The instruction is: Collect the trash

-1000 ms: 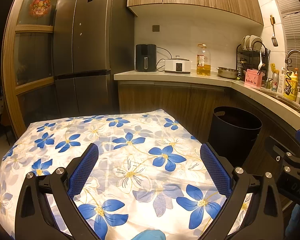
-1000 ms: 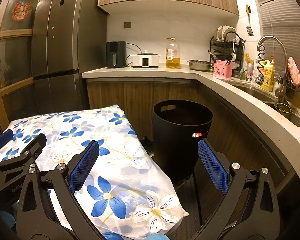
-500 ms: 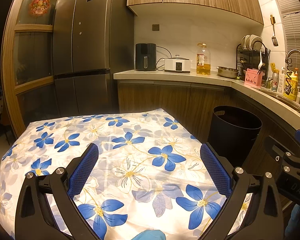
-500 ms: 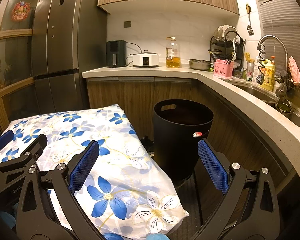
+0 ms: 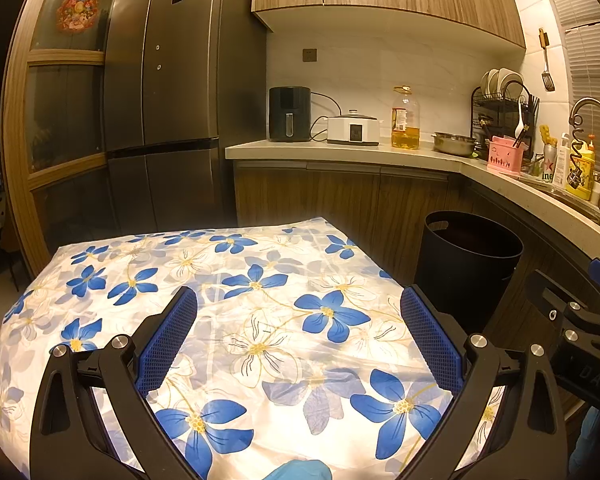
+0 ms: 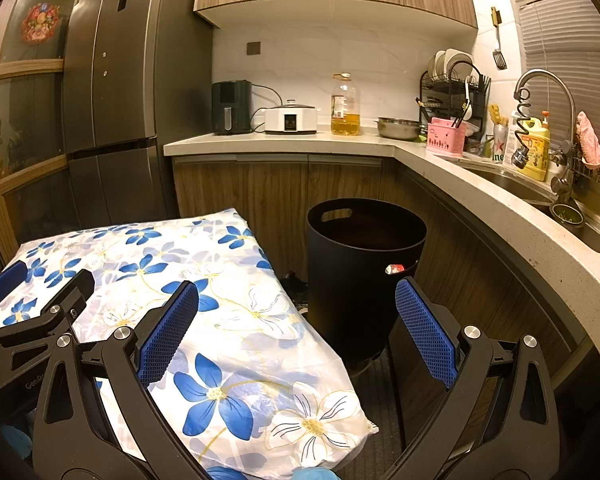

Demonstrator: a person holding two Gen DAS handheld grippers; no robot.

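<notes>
My left gripper (image 5: 298, 300) hovers open above a table (image 5: 240, 280) covered with a white cloth printed with blue flowers; nothing lies between its fingers. My right gripper (image 6: 296, 290) is open too, over the table's right corner (image 6: 260, 320), facing a black round trash bin (image 6: 364, 272) on the floor. A small red and white scrap (image 6: 395, 268) shows at the bin's near rim. The bin (image 5: 468, 264) also appears right of the table in the left wrist view. Only the flower print shows on the cloth.
A dark fridge (image 5: 168, 120) stands behind the table. The L-shaped counter (image 6: 480, 200) wraps around the bin, carrying an air fryer (image 6: 232, 108), a cooker, an oil bottle (image 6: 345, 106), a dish rack and a sink (image 6: 540, 188). Only a narrow strip of floor separates table and cabinets.
</notes>
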